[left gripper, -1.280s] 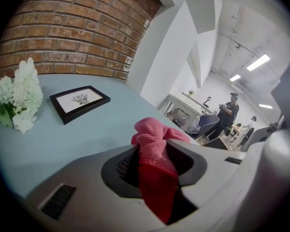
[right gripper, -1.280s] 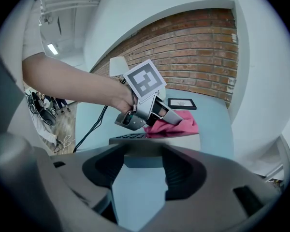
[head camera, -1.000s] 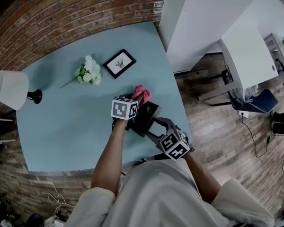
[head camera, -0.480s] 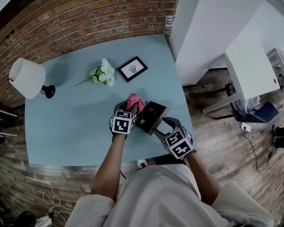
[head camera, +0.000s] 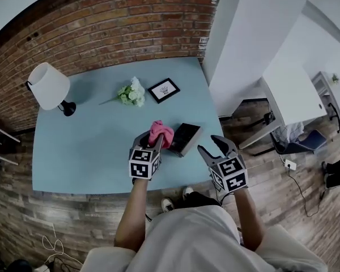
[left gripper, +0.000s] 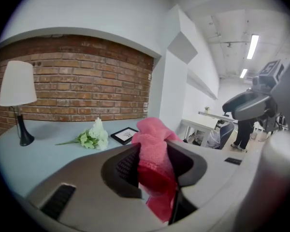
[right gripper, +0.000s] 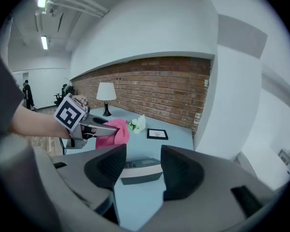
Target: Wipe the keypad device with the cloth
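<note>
Head view, left gripper [head camera: 153, 142]: clamped on the pink cloth [head camera: 161, 132], just left of the keypad device [head camera: 185, 139]
Head view, keypad device: lies on the tabletop [head camera: 79, 146] close to its right edge, towards the near right corner
Head view, right gripper [head camera: 215, 147]: off the near right corner, apart from the device
Left gripper view, left gripper [left gripper: 153, 166]: both jaws press on the cloth [left gripper: 154, 134], which bunches out past them
Right gripper view, right gripper [right gripper: 144, 163]: jaws wide apart though they have just been closing, gripping nothing
Right gripper view, keypad device [right gripper: 142, 173]: seen through the gap, flat on the tabletop beyond the jaws
Right gripper view, cloth [right gripper: 113, 132]: raised off the tabletop, left of the device
</note>
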{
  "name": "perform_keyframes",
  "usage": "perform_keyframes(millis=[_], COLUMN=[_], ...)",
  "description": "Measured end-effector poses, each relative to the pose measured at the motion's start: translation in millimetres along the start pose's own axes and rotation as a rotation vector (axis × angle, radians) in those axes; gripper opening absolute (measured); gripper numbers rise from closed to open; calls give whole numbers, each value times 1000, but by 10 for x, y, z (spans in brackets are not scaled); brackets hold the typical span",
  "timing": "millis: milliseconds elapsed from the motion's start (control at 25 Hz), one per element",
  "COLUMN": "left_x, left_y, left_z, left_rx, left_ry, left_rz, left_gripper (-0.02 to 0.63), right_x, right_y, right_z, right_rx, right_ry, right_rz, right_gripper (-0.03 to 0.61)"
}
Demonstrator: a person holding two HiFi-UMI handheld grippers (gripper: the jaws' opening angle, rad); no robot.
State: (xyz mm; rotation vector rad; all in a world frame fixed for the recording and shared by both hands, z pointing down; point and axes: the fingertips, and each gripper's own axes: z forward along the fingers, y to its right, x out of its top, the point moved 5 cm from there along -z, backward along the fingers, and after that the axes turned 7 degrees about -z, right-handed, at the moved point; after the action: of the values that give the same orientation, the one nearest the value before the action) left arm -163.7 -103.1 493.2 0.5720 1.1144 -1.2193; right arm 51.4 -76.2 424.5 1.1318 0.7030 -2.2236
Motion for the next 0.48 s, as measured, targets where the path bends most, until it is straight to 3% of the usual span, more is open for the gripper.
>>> perform_keyframes(millis=[280, 480], left_x=[245, 407], left_y=[399, 702], left_z=[-672, -1120], left_rx=[5, 53], left_ry=[106, 178], left_rz=[50, 46], left_gripper=[170, 170], right_x=[295, 330], right_y=[-37, -28], right_z=[-431, -852], right_rx=[-12, -8], right_ry=[135, 210], right_rz=[3, 11], right_gripper=[191, 134])
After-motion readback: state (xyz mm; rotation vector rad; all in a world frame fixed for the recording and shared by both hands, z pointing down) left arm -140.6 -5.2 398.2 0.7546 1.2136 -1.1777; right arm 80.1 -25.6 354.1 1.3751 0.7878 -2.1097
